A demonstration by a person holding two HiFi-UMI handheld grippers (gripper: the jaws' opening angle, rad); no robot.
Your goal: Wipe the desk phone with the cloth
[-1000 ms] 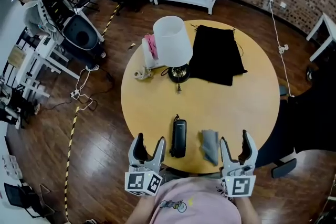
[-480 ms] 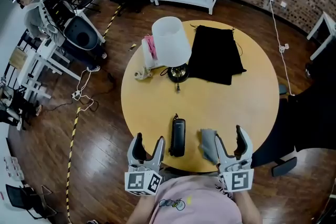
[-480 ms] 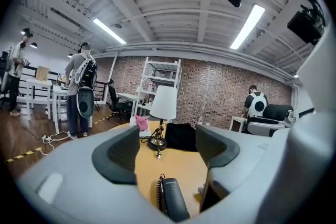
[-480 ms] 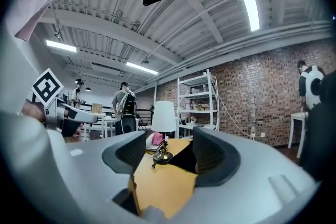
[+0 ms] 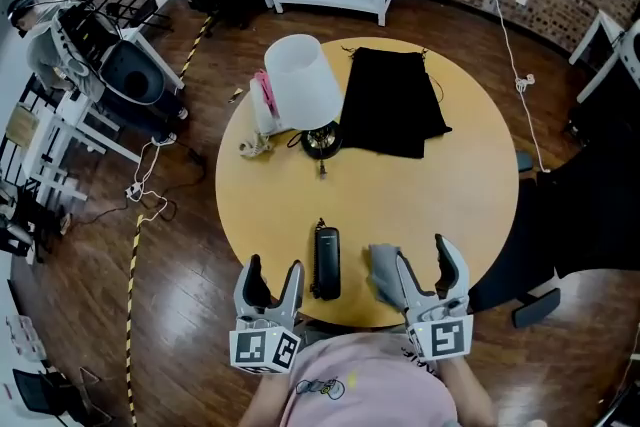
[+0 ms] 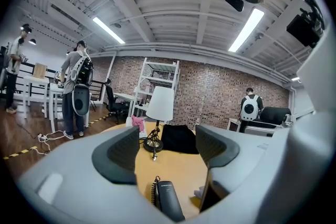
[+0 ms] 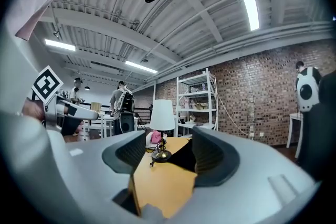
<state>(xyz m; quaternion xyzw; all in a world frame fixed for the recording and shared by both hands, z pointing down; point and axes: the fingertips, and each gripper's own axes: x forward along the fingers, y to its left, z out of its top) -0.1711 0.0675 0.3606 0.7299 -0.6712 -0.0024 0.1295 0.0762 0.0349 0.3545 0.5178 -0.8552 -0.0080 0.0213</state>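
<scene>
At the six o'clock edge of the table (image 5: 450, 185) lies the phone (image 5: 326, 262), the grey cloth (image 5: 380, 267) just beside it at three o'clock. Since a second ago the right tool (image 5: 422, 257) has slid toward nine o'clock, its inner jaw now over the cloth's edge, jaws apart and empty. The left tool (image 5: 272, 270), at the phone's eight o'clock, is open and empty too. Wiping hasn't begun; grasping the cloth looks next.

Bare tabletop (image 5: 450, 190) lies open ahead of our left gripper (image 5: 271, 273) and right gripper (image 5: 422, 260). Between them lie the phone (image 5: 327, 262) and cloth (image 5: 381, 267). A lamp (image 5: 300, 81) and black fabric (image 5: 390, 103) stand well beyond.
</scene>
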